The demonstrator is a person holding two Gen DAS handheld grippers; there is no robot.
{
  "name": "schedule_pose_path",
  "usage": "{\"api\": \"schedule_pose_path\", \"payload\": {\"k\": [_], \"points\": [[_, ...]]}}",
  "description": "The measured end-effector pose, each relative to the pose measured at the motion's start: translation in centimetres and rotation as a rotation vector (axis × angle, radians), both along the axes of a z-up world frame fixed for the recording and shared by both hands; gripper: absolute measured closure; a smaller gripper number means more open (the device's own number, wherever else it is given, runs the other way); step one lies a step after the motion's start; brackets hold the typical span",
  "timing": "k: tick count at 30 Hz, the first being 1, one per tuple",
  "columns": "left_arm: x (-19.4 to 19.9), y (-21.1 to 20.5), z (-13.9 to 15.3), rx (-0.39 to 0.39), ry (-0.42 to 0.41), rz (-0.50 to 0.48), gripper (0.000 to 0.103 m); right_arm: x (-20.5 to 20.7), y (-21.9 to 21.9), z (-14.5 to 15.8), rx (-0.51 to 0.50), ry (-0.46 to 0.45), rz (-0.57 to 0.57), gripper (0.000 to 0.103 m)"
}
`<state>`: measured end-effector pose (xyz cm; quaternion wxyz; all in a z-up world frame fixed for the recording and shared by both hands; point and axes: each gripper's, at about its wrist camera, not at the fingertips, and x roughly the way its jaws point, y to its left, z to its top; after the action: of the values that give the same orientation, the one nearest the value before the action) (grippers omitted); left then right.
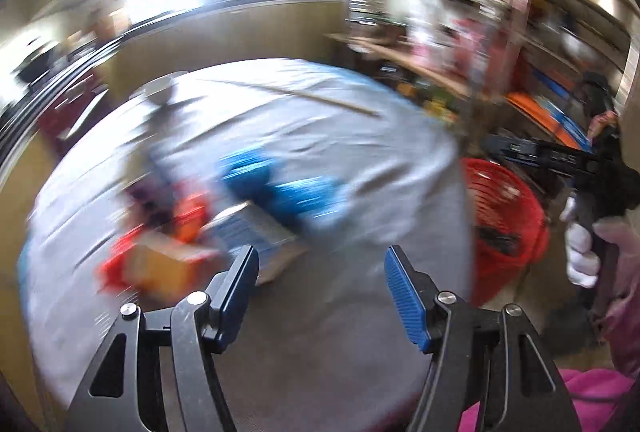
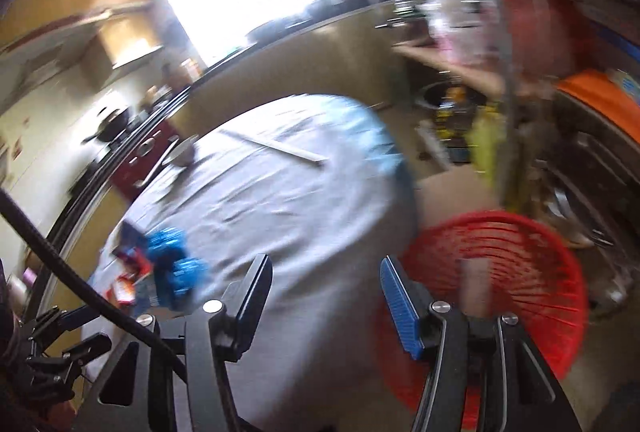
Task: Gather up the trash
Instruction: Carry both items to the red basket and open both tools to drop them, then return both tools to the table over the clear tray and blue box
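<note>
Collecting trash, both views heavily motion-blurred. The landmark is the red basket (image 2: 500,296), standing on the floor just beside the edge of the cloth-covered worktop (image 1: 280,120). The left tool (image 1: 320,288) has its jaws apart with nothing between them, poised over the worktop edge nearest the basket; the right tool (image 2: 326,300) likewise stands apart and empty, straddling the gap between worktop and basket. The remaining trash lies on the worktop well away from the basket: crumpled blue wrappers (image 1: 280,188), and farther from the basket an orange-and-red packet pile (image 1: 160,252). A long thin stick (image 1: 296,96) and a small bowl (image 1: 158,88) lie on the far side of the worktop from the basket. Likely risks: with both hands apparently sweeping fast, a tool may close on the loose cloth rather than a wrapper, dragging the trash about; a light wrapper pinched at its edge could slip out short of the basket; the two tools, working close together, could collide.
</note>
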<state>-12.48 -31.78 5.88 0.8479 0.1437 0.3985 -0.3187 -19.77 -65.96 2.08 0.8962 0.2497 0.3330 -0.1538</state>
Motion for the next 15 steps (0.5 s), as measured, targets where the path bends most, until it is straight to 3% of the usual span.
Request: {"api": "schedule_pose_path", "payload": {"k": [8, 15], "points": [[4.7, 11.0, -0.9, 0.002, 0.005, 0.317, 0.033, 7.7, 8.9, -0.4, 0.039, 0.018, 0.262, 0.043], [6.6, 13.9, -3.2, -0.036, 0.112, 0.377, 0.033, 12.5, 15.3, -1.3, 0.057, 0.075, 0.442, 0.043]]}}
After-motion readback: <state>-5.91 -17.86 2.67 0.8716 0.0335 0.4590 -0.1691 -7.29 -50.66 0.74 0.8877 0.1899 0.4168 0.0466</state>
